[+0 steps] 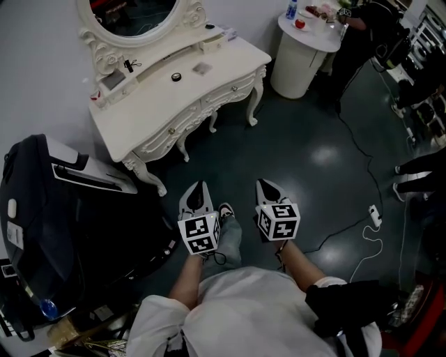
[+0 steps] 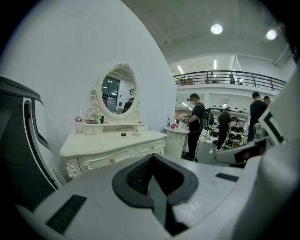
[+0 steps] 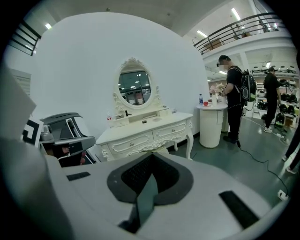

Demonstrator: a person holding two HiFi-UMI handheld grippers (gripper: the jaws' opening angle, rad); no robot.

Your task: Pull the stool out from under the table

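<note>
The left tool (image 1: 198, 187), a white two-jaw body with a marker cube at its back, has its jaws pressed together with nothing between them. The right tool (image 1: 265, 184) beside it is closed and empty in the same way. Both hang side by side over the dark green glossy floor (image 1: 293, 153). They point toward the cream carved wooden desk (image 1: 160, 104) and are well apart from it. The person's sneaker (image 1: 226, 210) shows between the two. The stool (image 3: 158, 149) sits tucked under the desk's middle, and only a pale edge of it shows between the curved legs in the right gripper view. An oval mirror in a carved white frame (image 1: 136, 17) stands at the desk's back. A bulky black padded chair (image 1: 63, 223) is just left of the desk. A round white pedestal stand (image 1: 300, 66) is to the desk's right, with a person in black (image 1: 366, 35) beside it.
</note>
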